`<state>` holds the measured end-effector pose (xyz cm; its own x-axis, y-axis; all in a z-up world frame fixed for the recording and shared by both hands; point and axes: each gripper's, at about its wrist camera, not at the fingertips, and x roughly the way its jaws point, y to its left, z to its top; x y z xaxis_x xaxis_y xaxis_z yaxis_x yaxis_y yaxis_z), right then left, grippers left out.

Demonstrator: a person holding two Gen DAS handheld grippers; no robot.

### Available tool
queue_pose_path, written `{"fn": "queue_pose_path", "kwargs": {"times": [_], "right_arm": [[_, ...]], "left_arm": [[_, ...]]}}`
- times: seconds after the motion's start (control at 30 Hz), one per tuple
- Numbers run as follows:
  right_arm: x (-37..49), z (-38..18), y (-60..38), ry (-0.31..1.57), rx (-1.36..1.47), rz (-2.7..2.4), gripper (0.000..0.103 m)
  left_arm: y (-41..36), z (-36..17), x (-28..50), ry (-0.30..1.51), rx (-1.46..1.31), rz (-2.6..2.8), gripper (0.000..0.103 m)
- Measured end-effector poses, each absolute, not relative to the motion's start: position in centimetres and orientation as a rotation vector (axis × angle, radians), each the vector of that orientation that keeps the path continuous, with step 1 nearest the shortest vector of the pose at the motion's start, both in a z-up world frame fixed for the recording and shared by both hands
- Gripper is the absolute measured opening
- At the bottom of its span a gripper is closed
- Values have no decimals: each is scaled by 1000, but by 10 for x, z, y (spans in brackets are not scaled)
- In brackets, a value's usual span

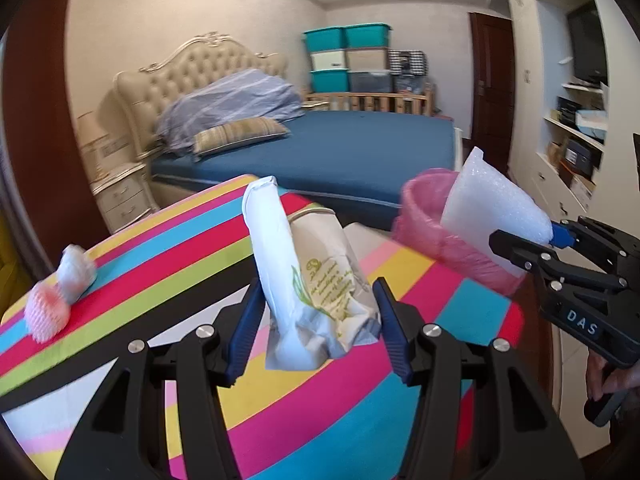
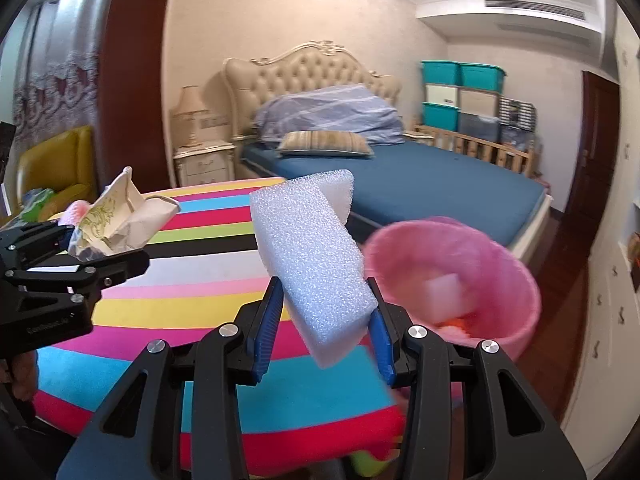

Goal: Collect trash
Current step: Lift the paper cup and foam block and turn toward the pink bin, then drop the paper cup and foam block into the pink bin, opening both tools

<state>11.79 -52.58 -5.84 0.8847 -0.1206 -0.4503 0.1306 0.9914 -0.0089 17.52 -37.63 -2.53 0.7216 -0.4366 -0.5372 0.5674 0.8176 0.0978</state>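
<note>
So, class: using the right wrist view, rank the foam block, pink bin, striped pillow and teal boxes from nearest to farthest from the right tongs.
1. Foam block, between the right tongs.
2. Pink bin, right.
3. Striped pillow, on bed.
4. Teal boxes, far wall.

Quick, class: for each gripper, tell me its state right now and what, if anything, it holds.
Left gripper: closed on a crumpled paper bag.
Right gripper: closed on a white foam block, near the pink bin.

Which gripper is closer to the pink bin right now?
Right. The right gripper, holding the foam block, is beside the pink bin; the left gripper, holding the crumpled paper bag, is farther back over the table.
</note>
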Motion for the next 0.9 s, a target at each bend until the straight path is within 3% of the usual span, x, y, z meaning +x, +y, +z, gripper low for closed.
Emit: {"fn": "queue_pose_path", "kwargs": {"times": [0.9], "right_arm": [[154, -67, -705, 533, 99, -280, 43]], "left_arm": [[-599, -31, 242, 540, 314, -887, 56]]}}
